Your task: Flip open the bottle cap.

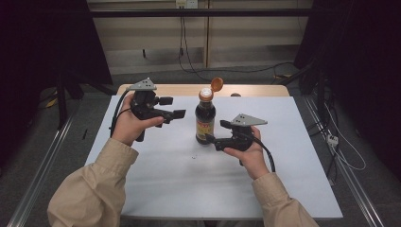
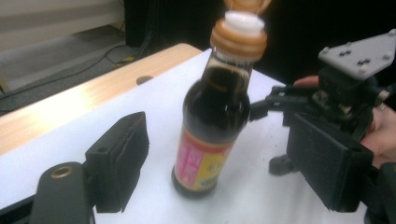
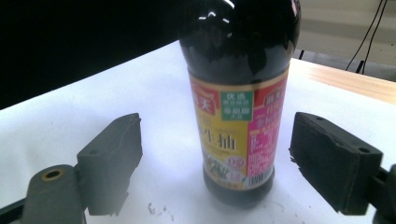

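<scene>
White sheeting covers the table (image 1: 165, 179), with a bare wooden strip along its far edge and dark floor and cables beyond; the near half of the surface lies bare, and open space runs to both side edges. A dark sauce bottle (image 1: 205, 118) stands upright near the far middle, its long axis vertical, label toward the person's right, its orange flip cap (image 1: 216, 84) hinged open and tilted back.

The left gripper (image 1: 172, 108) is held raised in the left hand (image 1: 128, 124), off to the bottle's left, its jaws pointing toward the bottle and standing wide apart with nothing between them. The right gripper (image 1: 216, 131) sits low by the bottle's base in the right hand (image 1: 246, 151), jaws level and parted, clear of the glass on either side.
</scene>
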The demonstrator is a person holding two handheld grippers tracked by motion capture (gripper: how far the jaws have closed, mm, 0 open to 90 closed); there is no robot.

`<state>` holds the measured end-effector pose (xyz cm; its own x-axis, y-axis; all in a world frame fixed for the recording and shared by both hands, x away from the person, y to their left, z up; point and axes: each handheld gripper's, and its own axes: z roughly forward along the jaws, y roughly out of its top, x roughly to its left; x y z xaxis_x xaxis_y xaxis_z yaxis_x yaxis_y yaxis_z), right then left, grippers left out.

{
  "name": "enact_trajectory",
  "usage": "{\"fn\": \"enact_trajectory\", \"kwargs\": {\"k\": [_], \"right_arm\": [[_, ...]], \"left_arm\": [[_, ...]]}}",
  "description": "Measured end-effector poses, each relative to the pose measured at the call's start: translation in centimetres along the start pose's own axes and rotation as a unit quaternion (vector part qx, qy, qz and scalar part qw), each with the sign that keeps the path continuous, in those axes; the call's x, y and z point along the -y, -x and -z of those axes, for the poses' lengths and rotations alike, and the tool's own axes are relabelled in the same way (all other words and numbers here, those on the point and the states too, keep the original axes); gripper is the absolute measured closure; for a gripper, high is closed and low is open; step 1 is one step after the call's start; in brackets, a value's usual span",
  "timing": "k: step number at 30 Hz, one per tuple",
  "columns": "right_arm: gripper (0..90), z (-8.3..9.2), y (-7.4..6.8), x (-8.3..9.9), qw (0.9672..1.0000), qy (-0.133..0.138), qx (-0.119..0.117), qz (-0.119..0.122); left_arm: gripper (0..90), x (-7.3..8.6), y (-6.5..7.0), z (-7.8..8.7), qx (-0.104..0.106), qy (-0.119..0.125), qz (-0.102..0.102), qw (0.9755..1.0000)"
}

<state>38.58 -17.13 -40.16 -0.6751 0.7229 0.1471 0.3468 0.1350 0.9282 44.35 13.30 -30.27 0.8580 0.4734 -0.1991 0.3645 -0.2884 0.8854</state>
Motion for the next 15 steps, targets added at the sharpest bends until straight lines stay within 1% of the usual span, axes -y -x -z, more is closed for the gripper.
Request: {"fn": "enact_trajectory", "kwargs": {"k": [2,3,6,7,12,15], "right_arm": [[16.6,0.6,-0.1,0.2,1.0000,0.000,-0.004,0.003],[16.6,0.6,-0.1,0.2,1.0000,0.000,-0.004,0.003],[16.4,1.1,-0.1,0.5,1.0000,-0.001,-0.008,0.000],[16.4,1.3,-0.1,0.6,0.9999,-0.002,-0.010,-0.002],[16.7,2.1,0.0,1.3,1.0000,-0.002,-0.005,-0.006],[16.7,2.5,0.1,1.7,1.0000,-0.002,-0.003,-0.007]], "left_arm": [[19.6,0.5,-0.1,0.3,-0.001,0.000,-0.002,1.0000],[19.6,0.8,-0.1,0.4,-0.001,0.001,-0.001,1.0000],[19.1,1.7,0.0,0.7,-0.004,-0.002,-0.006,1.0000],[18.9,2.0,0.0,0.7,-0.004,-0.004,-0.004,1.0000],[18.4,3.4,0.1,1.4,-0.006,-0.004,-0.001,1.0000],[18.1,4.2,0.2,1.7,-0.010,-0.005,-0.002,0.9999]]}}
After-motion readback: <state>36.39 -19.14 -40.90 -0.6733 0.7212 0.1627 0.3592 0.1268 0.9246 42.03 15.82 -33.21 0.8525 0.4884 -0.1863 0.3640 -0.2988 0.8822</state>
